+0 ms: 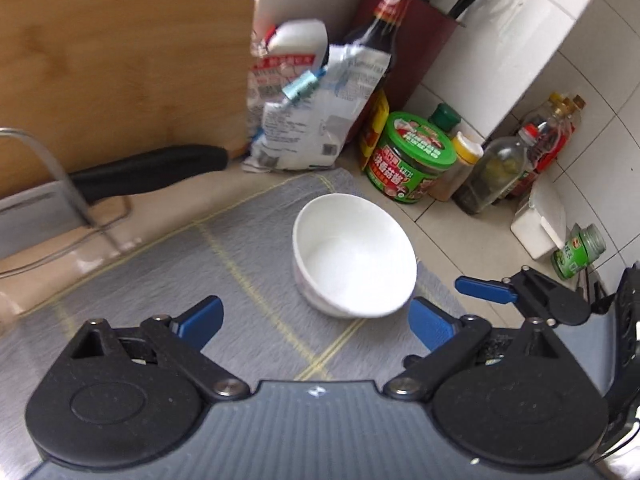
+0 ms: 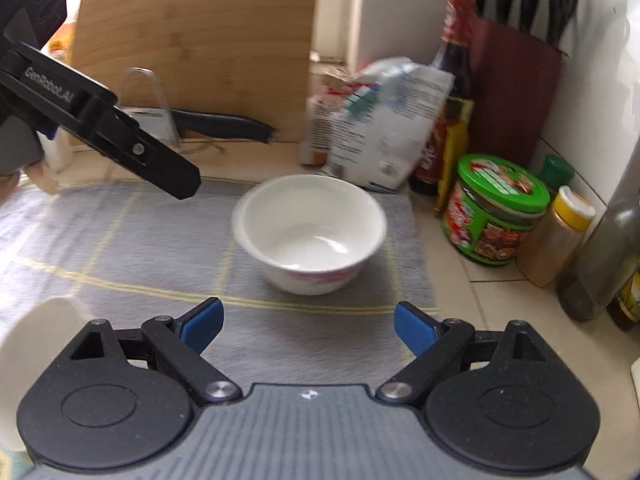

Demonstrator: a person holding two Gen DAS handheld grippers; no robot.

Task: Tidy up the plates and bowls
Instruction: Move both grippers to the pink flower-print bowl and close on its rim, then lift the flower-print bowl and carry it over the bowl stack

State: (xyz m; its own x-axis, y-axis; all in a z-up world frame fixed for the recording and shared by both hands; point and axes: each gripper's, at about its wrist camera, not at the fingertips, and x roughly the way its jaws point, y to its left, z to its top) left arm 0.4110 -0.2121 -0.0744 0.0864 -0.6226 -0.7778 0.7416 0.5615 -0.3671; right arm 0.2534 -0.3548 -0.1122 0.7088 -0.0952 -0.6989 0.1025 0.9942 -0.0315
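Note:
A white bowl (image 1: 354, 254) with a pink pattern on its side stands upright and empty on a grey cloth mat (image 1: 160, 280). My left gripper (image 1: 316, 320) hovers just short of the bowl, open, nothing between its blue pads. In the right wrist view the same bowl (image 2: 310, 232) lies ahead of my right gripper (image 2: 310, 326), which is also open and empty. One black finger (image 2: 160, 160) of the left gripper reaches in from the upper left. A second white dish (image 2: 40, 340) shows partly at the lower left edge, its shape unclear.
A wooden cutting board (image 1: 120, 60) leans at the back, with a black-handled knife (image 1: 152, 172) in a wire rack. A clipped bag (image 1: 308, 104), a dark sauce bottle (image 1: 384, 36), a green-lidded jar (image 1: 412, 160), spice bottles (image 1: 500, 172) and a knife block (image 2: 516, 88) crowd the tiled corner.

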